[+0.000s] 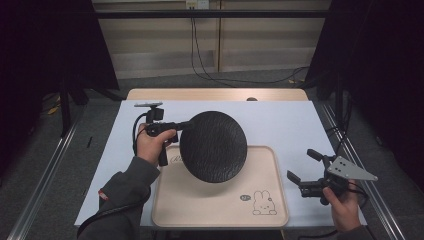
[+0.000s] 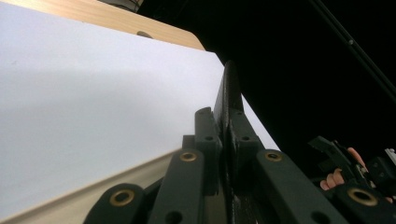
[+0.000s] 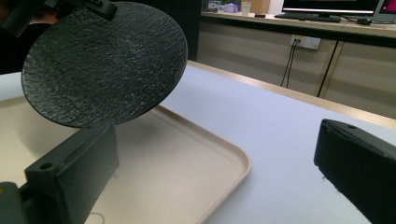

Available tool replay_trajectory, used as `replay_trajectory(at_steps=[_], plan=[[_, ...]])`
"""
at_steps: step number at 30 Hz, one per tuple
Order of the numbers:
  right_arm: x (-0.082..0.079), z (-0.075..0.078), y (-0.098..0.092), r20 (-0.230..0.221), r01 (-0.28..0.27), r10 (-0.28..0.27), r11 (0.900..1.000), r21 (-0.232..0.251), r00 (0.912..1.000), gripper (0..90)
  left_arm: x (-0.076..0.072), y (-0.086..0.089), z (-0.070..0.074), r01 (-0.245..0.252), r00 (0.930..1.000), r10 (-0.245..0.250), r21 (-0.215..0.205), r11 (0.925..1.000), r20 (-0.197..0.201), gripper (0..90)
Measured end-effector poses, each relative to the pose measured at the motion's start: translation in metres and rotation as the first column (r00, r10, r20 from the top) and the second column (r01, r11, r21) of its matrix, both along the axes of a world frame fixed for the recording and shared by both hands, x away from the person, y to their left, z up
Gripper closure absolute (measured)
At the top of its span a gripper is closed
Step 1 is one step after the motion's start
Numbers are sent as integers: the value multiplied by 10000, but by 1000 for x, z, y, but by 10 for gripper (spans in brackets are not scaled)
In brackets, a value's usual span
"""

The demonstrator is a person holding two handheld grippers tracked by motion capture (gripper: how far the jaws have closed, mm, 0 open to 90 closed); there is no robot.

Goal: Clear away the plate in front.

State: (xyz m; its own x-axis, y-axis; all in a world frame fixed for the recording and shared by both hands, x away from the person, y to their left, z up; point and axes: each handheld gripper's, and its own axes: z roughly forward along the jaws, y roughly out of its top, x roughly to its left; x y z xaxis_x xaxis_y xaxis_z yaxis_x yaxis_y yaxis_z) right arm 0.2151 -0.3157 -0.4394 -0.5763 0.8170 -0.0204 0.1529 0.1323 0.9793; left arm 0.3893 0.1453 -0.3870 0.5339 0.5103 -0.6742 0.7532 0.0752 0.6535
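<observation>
Right gripper [image 1: 303, 165], at four o'clock on the white mat [image 1: 295, 120]: idling beside the beige tray [image 1: 272, 210], jaws standing apart and holding nothing, probably waiting its turn. Left gripper [image 1: 186, 125], at ten o'clock: clamping together on the rim of the black plate [image 1: 213, 146], carrying it tilted above the tray's far half, seemingly angling it for setting down.
</observation>
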Motion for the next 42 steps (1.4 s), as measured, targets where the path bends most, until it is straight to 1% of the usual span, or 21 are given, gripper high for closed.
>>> replay_trajectory(at_steps=[4,6,8,9,10,11,12,18,21,22,23,24,26,29,30,32,33,37,39,40,42], plan=[[0,0,1,-53,-79,79,10000,-47,10000,0,-4,-1,-1,97,9999,-97,13,10000,99,849],[0,-1,0,1,-137,137,9999,-86,9999,0,-5,-2,-2,184,9998,-184,54,9998,74,849],[0,0,1,-64,-48,48,10000,-26,10000,0,-6,-3,-6,152,9999,-152,37,9999,-63,850],[0,0,1,-35,-60,60,10000,14,10000,0,-7,-4,-6,241,9997,-242,-72,9997,-92,850],[0,0,0,-30,-67,67,10000,20,10000,0,-8,-5,-7,341,9994,-341,-13,9994,-50,851],[0,0,0,-19,-50,50,10000,15,10000,0,-9,-5,-8,326,9993,-327,-25,9995,-154,852],[0,0,0,-10,-47,47,10000,1,10000,0,-10,-6,-8,401,9992,-401,-10,9992,-88,853],[0,0,0,-4,-70,70,10000,16,10000,0,-17,-8,-10,623,9980,-624,-157,9979,-113,862],[0,0,0,3,-76,76,10000,13,10000,0,-20,-8,-9,716,9974,-716,-20,9974,-48,861],[0,0,0,5,-79,79,10000,9,10000,0,-22,-9,-9,713,9974,-713,-29,9975,-131,861],[0,0,0,8,-69,69,10000,2,10000,0,-22,-9,-9,794,9968,-794,112,9968,-1,861],[0,0,0,1,-81,81,10000,10,10000,0,-24,-9,-9,775,9970,-774,106,9969,-97,861],[0,0,1,-14,-60,60,10000,32,10000,0,-25,-9,-11,877,9961,-876,158,9960,-74,860],[0,0,0,16,-73,73,10000,11,10000,0,-28,-9,-13,844,9962,-842,95,9964,-230,861],[0,0,0,18,-73,73,10000,17,10000,0,-29,-8,-14,902,9958,-900,113,9959,-176,862],[0,0,0,17,-75,75,10000,15,10000,0,-31,-9,-14,954,9952,-950,152,9953,-231,861],[1,0,1,-8,-132,132,9999,25,9999,0,-32,-9,-14,1082,9941,-1079,241,9938,-148,861],[1,0,1,-27,-107,107,9999,13,9999,0,-36,-9,-16,1083,9940,-1081,109,9941,-155,860],[1,0,1,15,-133,133,9999,30,9999,0,-38,-9,-17,1062,9942,-1059,145,9942,-191,860],[1,0,1,6,-145,145,9999,34,9999,0,-39,-9,-17,1194,9928,-1191,208,9926,-154,860],[1,0,0,-5,-120,120,9999,-3,9999,0,-42,-10,-18,1208,9927,-1205,304,9922,-104,860]])
